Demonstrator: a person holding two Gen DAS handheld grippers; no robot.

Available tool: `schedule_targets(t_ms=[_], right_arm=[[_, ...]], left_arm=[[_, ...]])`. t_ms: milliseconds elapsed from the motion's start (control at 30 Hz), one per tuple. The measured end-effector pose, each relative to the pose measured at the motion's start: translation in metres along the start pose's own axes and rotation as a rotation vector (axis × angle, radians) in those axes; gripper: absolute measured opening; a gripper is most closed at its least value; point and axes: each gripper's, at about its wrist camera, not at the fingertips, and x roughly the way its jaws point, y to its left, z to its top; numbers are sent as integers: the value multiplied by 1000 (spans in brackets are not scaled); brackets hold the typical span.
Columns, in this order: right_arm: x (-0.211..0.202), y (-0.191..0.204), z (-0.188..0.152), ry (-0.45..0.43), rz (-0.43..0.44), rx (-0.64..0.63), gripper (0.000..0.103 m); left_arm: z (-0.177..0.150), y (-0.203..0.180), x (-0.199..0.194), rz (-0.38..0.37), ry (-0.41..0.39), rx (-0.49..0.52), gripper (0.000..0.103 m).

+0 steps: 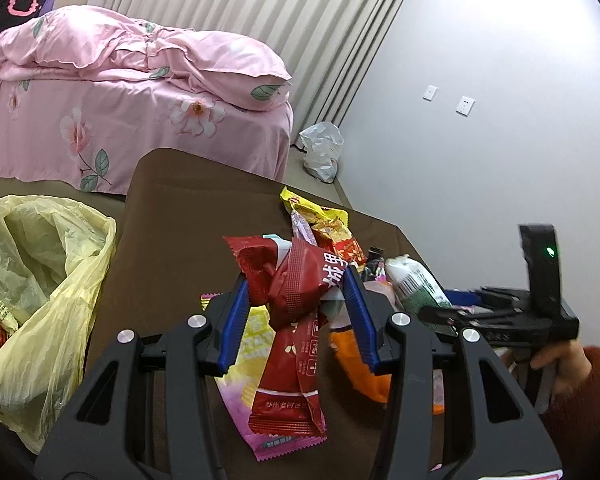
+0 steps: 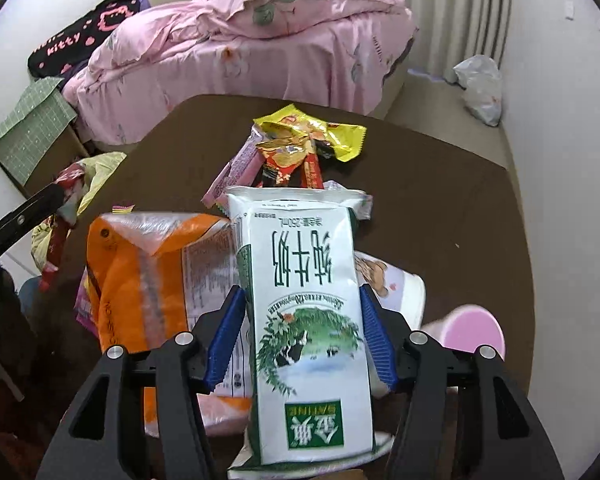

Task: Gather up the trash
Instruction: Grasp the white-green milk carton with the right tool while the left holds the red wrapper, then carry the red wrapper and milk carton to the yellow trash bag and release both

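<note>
My left gripper [image 1: 296, 284] is shut on a crumpled red snack wrapper [image 1: 296, 280] and holds it above the brown table [image 1: 172, 224], to the right of the open yellow plastic bag [image 1: 40, 280]. My right gripper [image 2: 302, 296] is shut on a white and green milk pouch [image 2: 304, 280], held over the trash pile. More wrappers lie on the table: a yellow one [image 2: 312, 132], an orange and clear bag [image 2: 148, 280], a pink and yellow one [image 1: 256, 344]. The left gripper with the red wrapper also shows at the left edge of the right wrist view [image 2: 56, 200].
A bed with pink floral bedding [image 1: 100, 92] stands behind the table. A white plastic bag [image 1: 322, 148] lies on the floor by the wall. A pink cup [image 2: 472, 330] and a white container [image 2: 396, 288] sit at the table's right. A green-covered box [image 2: 32, 136] stands at left.
</note>
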Motion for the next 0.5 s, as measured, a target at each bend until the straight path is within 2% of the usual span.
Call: schedule_targets(t_ms=[133, 233, 333, 500], right_arm=[[10, -2, 16, 30, 54, 5, 55], [7, 1, 28, 14, 60, -25, 55], [11, 0, 39, 39, 89, -27, 55], [28, 7, 49, 74, 72, -77, 56]], left_arm=[[-2, -1, 2, -6, 24, 7, 43], [-3, -1, 4, -8, 34, 11, 43], [-3, -1, 5, -12, 39, 8, 43], [-2, 1, 7, 0, 47, 3, 43]])
